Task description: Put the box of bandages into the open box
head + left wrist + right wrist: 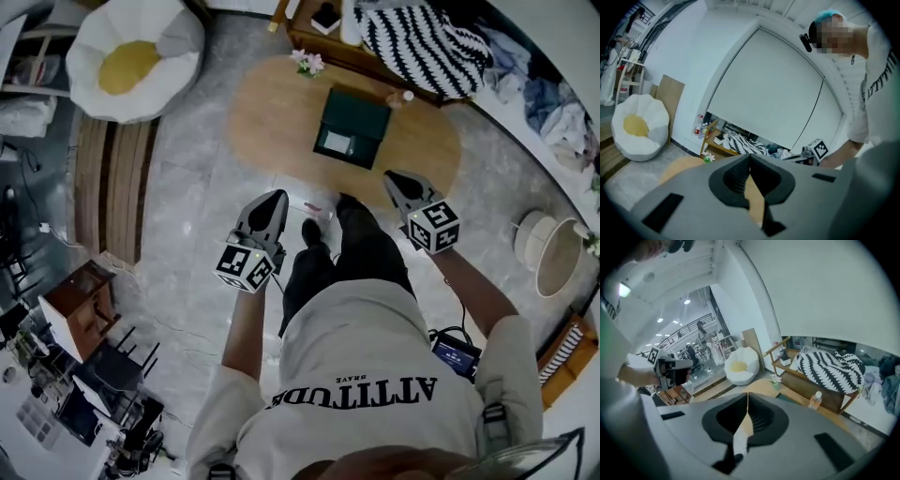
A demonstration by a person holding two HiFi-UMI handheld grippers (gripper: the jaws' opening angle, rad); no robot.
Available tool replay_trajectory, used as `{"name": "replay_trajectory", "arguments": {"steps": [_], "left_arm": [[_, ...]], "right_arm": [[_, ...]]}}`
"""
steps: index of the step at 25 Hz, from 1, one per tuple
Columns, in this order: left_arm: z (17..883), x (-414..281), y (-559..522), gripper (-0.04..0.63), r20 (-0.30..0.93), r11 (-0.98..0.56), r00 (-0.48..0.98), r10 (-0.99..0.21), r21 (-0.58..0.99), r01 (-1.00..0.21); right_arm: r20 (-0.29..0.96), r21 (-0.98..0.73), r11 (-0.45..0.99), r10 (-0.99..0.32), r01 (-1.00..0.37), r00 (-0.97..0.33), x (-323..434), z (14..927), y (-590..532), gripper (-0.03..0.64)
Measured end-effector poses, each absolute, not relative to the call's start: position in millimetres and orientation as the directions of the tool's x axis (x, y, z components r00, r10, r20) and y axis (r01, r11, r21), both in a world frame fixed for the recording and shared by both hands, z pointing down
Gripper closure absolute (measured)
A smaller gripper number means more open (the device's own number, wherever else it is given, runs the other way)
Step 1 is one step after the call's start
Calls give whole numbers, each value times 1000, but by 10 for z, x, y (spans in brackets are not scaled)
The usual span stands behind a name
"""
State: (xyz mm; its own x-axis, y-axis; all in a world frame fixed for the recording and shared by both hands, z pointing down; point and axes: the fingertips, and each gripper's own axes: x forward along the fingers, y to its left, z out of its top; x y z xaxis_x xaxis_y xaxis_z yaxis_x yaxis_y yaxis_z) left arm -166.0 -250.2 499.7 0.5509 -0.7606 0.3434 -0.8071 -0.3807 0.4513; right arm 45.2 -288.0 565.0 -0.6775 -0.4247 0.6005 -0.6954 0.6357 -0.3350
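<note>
Wood oval table (272, 122) stands in front of the person, with a dark green open box (352, 128) roughly mid-top. A paler rectangle shows in the box's near half. It may be the box of bandages, but it's too small to tell for sure.

Left gripper (278, 194) is held up over the grey floor (197, 206), short of the table. Its 2 jaws are pressed together at the tips, nothing between them. Right gripper (389, 174) is on the other side of the person's legs, approx. level w/ the left one. Its jaws are also closed tight and empty. Neither gripper touches the box.

Small flowers (307, 63) and a bottle (408, 96) sit at the table's far edge. A white beanbag (131, 56) w/ a yellow centre is off to the left, and a striped blanket (422, 42) lies behind the table.
</note>
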Motion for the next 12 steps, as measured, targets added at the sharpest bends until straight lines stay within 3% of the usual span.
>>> {"name": "replay_trajectory", "arguments": {"steps": [12], "left_arm": [[4415, -2078, -1154, 574, 329, -563, 649, -686, 324, -760]], "right_arm": [[494, -259, 563, -621, -785, -609, 203, 4665, -1529, 594]]}}
